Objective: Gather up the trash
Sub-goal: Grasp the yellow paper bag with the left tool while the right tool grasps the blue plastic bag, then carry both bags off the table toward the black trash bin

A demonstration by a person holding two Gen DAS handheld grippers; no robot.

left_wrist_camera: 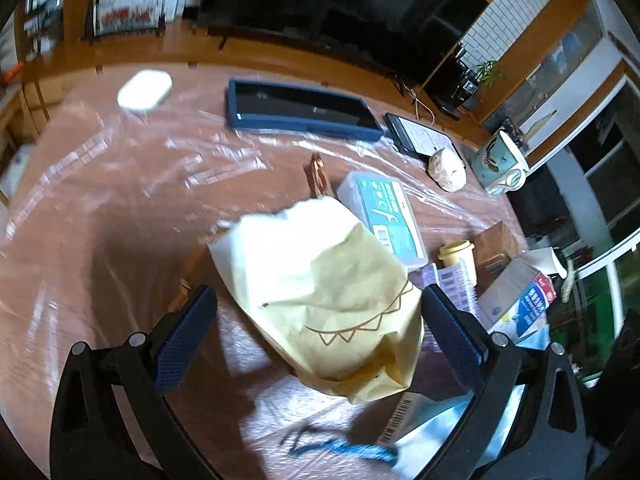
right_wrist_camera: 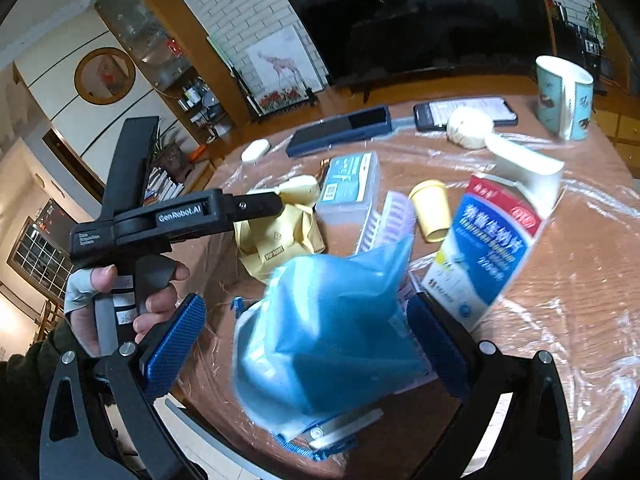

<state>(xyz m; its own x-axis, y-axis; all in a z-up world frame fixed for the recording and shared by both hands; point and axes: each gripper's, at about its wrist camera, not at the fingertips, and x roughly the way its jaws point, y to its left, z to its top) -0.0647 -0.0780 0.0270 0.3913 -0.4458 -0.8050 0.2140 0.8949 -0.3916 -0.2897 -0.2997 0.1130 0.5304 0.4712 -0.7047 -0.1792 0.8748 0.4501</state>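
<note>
At lower left of the right wrist view, a hand (right_wrist_camera: pixel 120 304) holds the left gripper (left_wrist_camera: pixel 320 320), its fingers spread on either side of a crumpled yellow paper bag (left_wrist_camera: pixel 320 280) at frame centre; contact is unclear. The right gripper (right_wrist_camera: pixel 306 340) is likewise spread around a blurred blue plastic bag (right_wrist_camera: pixel 332 332) at lower centre. A milk carton (right_wrist_camera: pixel 492 248) leans at right on the plastic-covered table (left_wrist_camera: pixel 100 208).

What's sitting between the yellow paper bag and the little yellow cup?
A clear plastic box with a teal label and a ribbed lilac piece lie between the yellow paper bag and the yellow cup, clearest in the right wrist view.
</note>
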